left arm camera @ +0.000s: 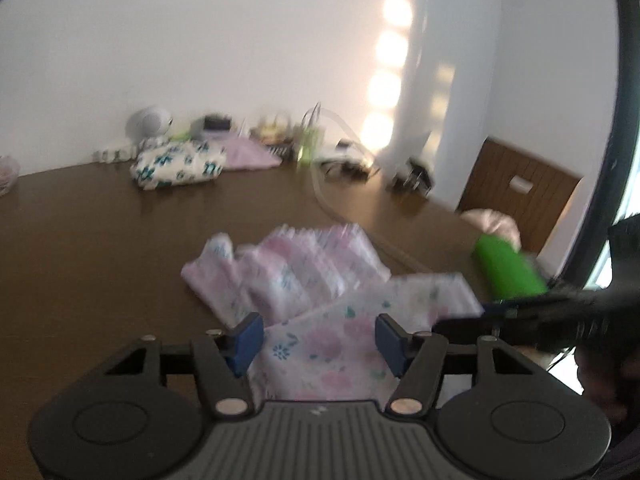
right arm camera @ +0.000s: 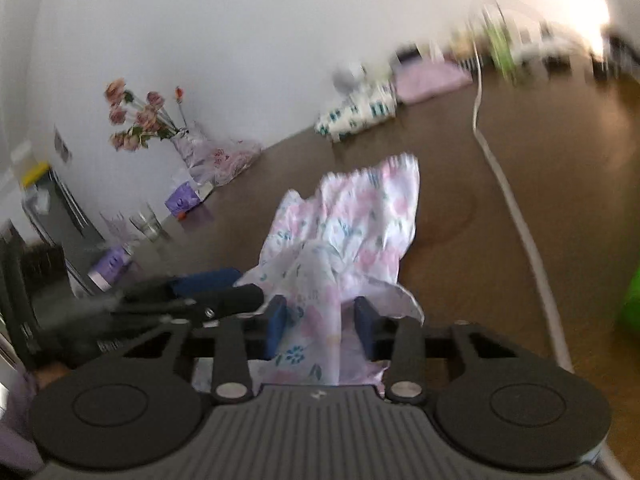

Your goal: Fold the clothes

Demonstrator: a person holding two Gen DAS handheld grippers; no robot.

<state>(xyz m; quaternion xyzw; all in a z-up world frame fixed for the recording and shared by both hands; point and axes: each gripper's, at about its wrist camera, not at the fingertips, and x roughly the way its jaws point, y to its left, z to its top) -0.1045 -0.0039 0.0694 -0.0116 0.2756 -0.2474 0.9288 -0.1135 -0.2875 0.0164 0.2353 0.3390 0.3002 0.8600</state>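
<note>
A white and pink floral garment [left arm camera: 304, 268] lies crumpled on the brown table [left arm camera: 100, 240]. Its near part rises as a flap between the blue pads of my left gripper [left arm camera: 320, 340], whose jaws stand wide apart. In the right wrist view the same garment [right arm camera: 352, 220] runs up between the pads of my right gripper [right arm camera: 320, 322], which stand partly apart with fabric in the gap. The two grippers are close side by side: the right gripper [left arm camera: 480, 318] shows blurred beside the flap's right edge, and the left gripper [right arm camera: 240, 286] blurred at the left.
A folded white and teal cloth [left arm camera: 176, 164] and a folded pink cloth [left arm camera: 248, 152] lie at the back by the wall among small clutter. A green cylinder [left arm camera: 508, 268] and a wooden chair [left arm camera: 516, 196] are on the right. A white cable [right arm camera: 516, 208] crosses the table. Flowers [right arm camera: 140, 120] and glasses [right arm camera: 148, 220] stand left.
</note>
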